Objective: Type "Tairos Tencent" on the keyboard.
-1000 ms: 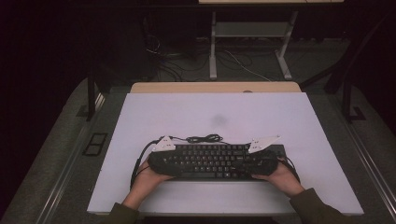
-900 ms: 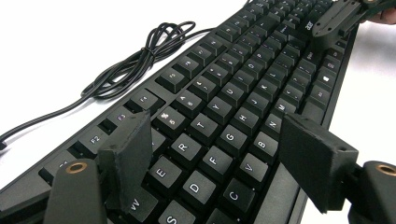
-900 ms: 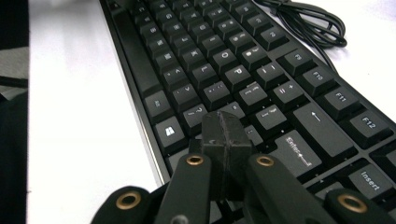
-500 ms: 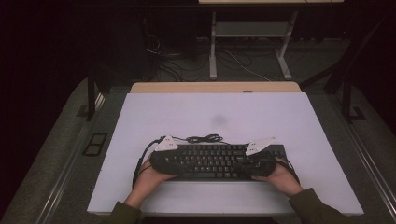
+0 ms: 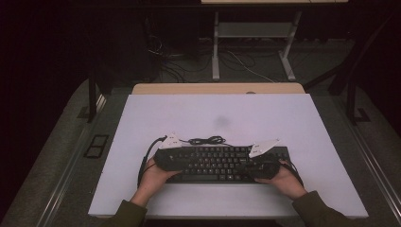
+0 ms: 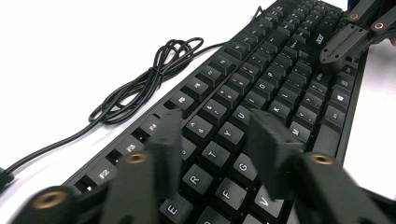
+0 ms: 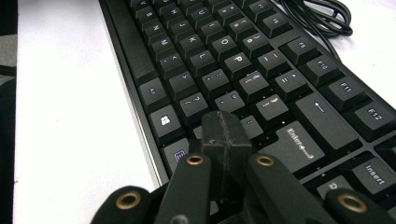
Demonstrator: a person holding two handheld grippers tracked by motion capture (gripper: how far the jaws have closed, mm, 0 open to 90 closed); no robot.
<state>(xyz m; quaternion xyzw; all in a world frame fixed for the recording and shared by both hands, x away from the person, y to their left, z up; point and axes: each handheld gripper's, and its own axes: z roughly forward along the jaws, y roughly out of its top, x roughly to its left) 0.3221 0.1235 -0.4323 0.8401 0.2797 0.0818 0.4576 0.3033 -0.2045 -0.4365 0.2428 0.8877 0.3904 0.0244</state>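
Change: left tongs (image 6: pixel 212 140) narrowed a good deal in the last half second, jaws just closing, hovering over the key rows with nothing clamped; right tongs (image 7: pixel 224 133) unchanged, keyboard (image 5: pixel 222 163) in the same spot.
Keyboard: black, lying flat and lengthwise across the near middle of the white surface (image 5: pixel 283 118), close to the person's edge.
Cord: black, bunched in loose loops (image 6: pixel 149 79) on the surface just behind the keyboard's far edge.
Left tongs: over the left half of the keyboard, jaws part-way apart with a gap between them, above the letter keys around T, Y, G; no key or other thing gripped.
Right tongs: over the right end of the keyboard, jaws pressed together, tips just above the keys near the Enter key; contact with a key impossible to tell.
Hands: left hand (image 5: pixel 153 177) and right hand (image 5: pixel 283 178) at the keyboard's near corners, sleeves at the bottom edge of the high view.
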